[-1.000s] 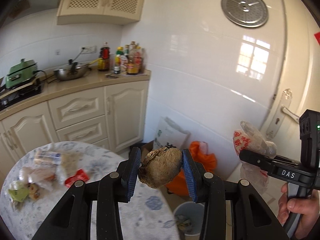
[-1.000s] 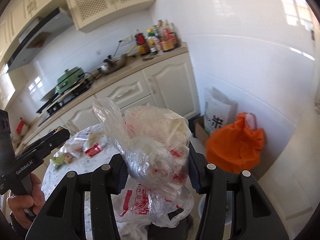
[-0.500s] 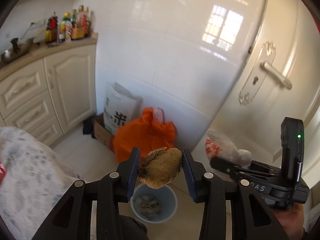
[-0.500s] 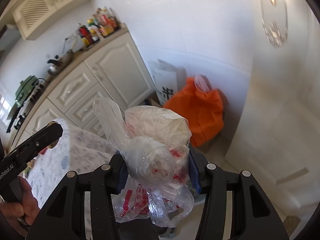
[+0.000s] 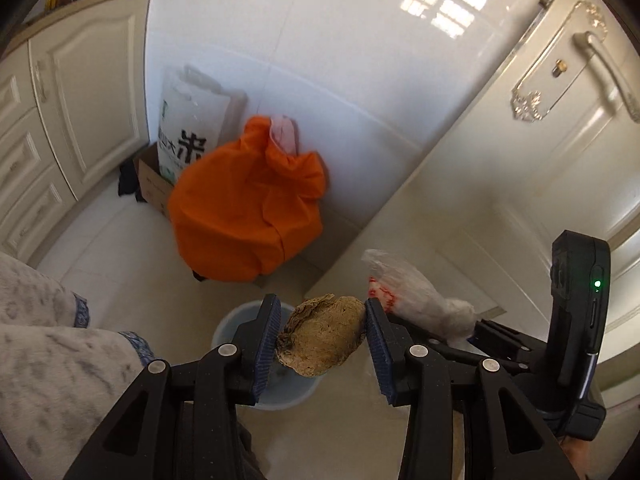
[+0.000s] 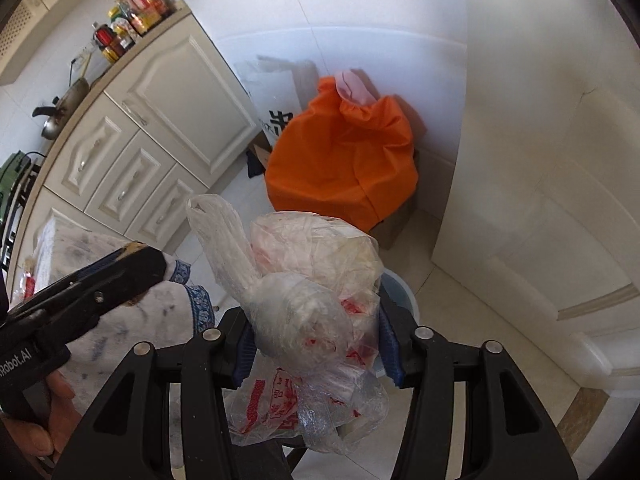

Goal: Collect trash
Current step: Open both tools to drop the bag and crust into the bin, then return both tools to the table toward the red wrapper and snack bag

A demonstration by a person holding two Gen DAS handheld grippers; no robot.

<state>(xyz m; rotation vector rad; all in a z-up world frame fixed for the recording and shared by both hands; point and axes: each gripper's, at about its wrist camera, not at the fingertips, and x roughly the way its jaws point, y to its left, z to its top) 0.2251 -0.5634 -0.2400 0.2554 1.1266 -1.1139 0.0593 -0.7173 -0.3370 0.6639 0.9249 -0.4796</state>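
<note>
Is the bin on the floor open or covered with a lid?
Open. In the left wrist view the pale blue bin shows a bare round rim with no lid, below the brown lump in the left gripper.

Both wrist views look steeply down from close above the pale blue bin [image 5: 240,316] [image 6: 398,286]; both share the orange bag [image 5: 244,216] [image 6: 340,164] behind it.

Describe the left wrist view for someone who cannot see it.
The left hand-held gripper grips a brown crumpled lump above a pale blue bin on the floor. Beyond sits an orange bag; at right, the right hand-held gripper holds a plastic bag.
</note>
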